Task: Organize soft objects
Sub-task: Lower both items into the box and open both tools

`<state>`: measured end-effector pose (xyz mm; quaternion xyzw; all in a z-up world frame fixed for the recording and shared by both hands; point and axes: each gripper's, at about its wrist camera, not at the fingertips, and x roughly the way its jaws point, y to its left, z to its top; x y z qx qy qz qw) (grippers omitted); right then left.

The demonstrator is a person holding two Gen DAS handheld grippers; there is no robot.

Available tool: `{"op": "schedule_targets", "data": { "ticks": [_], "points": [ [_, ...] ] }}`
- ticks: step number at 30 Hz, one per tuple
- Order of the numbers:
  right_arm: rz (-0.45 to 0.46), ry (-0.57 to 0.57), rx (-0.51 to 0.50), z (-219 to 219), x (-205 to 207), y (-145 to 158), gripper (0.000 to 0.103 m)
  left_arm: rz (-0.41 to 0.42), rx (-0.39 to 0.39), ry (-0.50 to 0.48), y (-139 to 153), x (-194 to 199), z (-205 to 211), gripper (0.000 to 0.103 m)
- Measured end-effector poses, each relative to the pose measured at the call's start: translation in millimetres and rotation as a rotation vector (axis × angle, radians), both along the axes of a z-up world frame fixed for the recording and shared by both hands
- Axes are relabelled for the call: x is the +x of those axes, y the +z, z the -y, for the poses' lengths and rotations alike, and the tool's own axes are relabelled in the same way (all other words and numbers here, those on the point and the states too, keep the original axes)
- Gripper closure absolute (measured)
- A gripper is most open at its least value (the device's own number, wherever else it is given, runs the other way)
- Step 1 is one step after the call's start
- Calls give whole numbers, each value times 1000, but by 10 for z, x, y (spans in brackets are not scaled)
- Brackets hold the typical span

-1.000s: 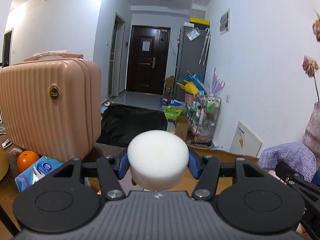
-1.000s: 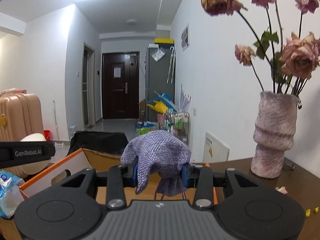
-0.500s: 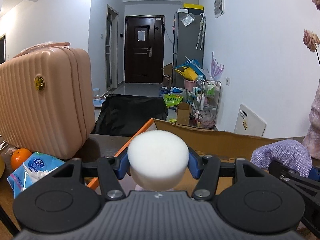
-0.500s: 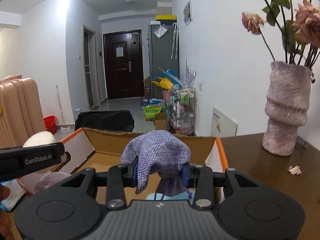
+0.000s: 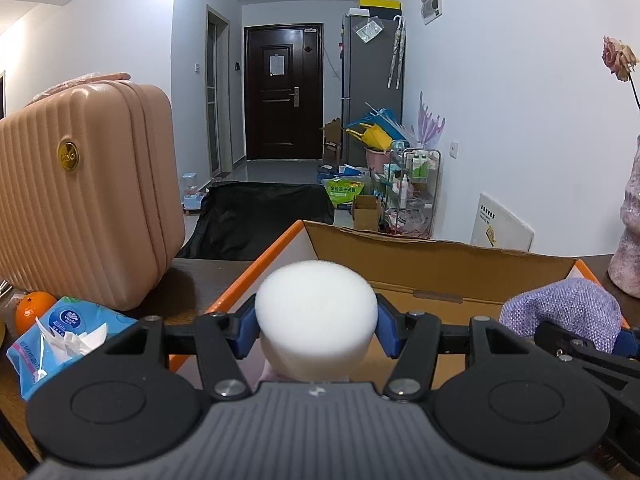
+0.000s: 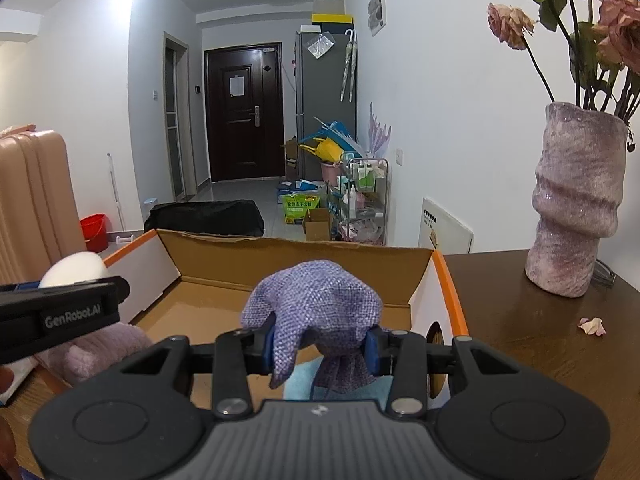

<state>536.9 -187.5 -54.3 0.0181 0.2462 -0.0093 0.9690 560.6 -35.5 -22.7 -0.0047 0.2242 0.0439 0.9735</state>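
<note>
left tongs (image 5: 316,330) pinched white sponge (image 5: 316,312), right tongs (image 6: 320,346) pinched purple pouch (image 6: 316,312), both over cardboard box (image 6: 296,256); crowded tongs could collide, sponge could bounce out.

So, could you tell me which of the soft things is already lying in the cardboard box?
The fluffy pink one at the box's left side; the white sponge and purple pouch are each held in jaws.

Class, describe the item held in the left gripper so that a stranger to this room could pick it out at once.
Start at the open cardboard box with orange edges on the dark wooden table. Above its near-left side, the left gripper holds a white foam sponge. It is a smooth, round puck, unlike the woven purple pouch in the right gripper.
</note>
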Motion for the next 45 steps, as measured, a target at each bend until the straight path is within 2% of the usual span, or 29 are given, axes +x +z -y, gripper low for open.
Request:
{"op": "schedule_targets", "data": {
  "ticks": [6,10,12,14,18,20,45],
  "points": [
    [-4,-3,-5,-7,1,-13,58,-6,-6,3,1,43,-24,44],
    [-15,-10,8,23,22,-20,46,-13,-9,19,4,44,-37,40],
    [-17,-21,8,36,27,-23,38,-16,-18,26,3,45,-50,30],
    [-20,-33,14,53,29,-23,24,-11,-20,37,9,39,-54,22],
    [-15,-46,24,83,32,-23,10,7,-20,59,17,3,-71,0],
    [-18,-54,14,80,40,-28,2,18,-19,75,25,-15,-77,0],
    [2,-79,55,151,-36,5,0,-4,-72,92,-11,-102,-230,0]
  ]
}}
